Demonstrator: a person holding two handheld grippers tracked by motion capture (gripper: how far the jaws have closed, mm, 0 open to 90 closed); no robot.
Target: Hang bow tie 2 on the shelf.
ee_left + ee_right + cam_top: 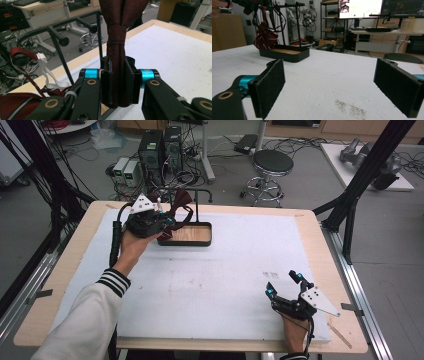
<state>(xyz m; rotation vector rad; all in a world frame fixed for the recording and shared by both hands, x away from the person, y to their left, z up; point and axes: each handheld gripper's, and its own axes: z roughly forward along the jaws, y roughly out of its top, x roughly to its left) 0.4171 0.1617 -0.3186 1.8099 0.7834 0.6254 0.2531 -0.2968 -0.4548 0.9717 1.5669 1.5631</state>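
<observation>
Bow tie (pixel 181 206) above tray (pixel 202 242), stand (pixel 196 202) behind

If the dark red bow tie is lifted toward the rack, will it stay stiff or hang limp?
Probably limp: the bow tie bunches into soft folds where the left hand-held gripper pinches it. It likely weighs little, and its loose strap could snag the rack.

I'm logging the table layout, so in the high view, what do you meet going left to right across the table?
Left gripper clamped on the dark red bow tie → black stand with the wooden tray → right gripper, jaws open, at the near right.

Lab: computer towers (pixel 160 150), floor cables (pixel 295 142)
</observation>
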